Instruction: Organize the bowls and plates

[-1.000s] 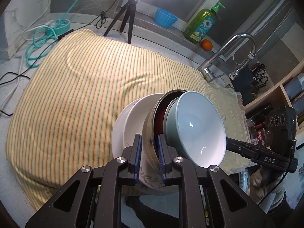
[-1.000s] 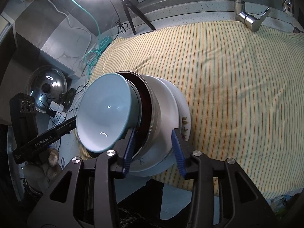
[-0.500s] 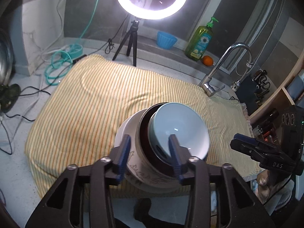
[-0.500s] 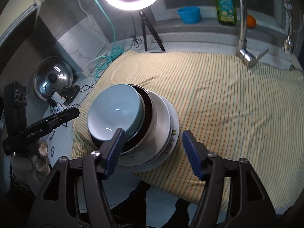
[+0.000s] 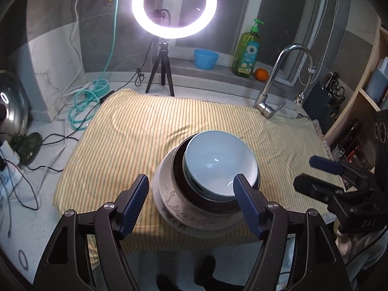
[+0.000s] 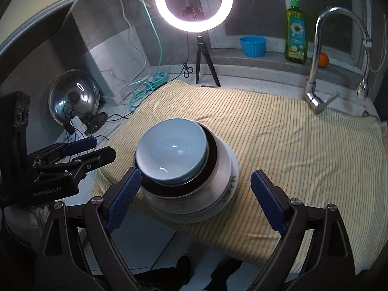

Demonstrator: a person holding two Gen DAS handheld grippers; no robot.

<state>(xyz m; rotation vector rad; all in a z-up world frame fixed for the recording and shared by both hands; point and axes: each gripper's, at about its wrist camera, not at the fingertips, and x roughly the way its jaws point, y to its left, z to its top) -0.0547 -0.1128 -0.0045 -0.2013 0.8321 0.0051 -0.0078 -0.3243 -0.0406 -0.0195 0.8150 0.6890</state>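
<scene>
A stack of dishes rests on the striped cloth [image 5: 135, 131] near its front edge. On top is a light blue bowl [image 5: 218, 162], nested in a dark bowl [image 5: 178, 167], inside a white floral bowl [image 5: 169, 194]; in the right wrist view a white plate [image 6: 230, 189] lies beneath them. My left gripper [image 5: 191, 203] is open and empty, pulled back in front of the stack. My right gripper [image 6: 196, 198] is open and empty, also back from the stack [image 6: 172, 150]. Each gripper shows in the other's view, the right one [image 5: 325, 167] and the left one [image 6: 80, 148].
A ring light on a tripod [image 5: 162, 72] stands behind the cloth. A faucet [image 5: 274, 92] rises at the back right, with a soap bottle [image 5: 247, 51], an orange [image 5: 262, 74] and a blue cup [image 5: 205, 58] on the ledge. Cables [image 5: 84, 101] and a metal lid [image 6: 72, 97] lie left.
Both grippers let go of the dish stack, opened wide and drew back and up from it. The stack now rests on the cloth by itself.
</scene>
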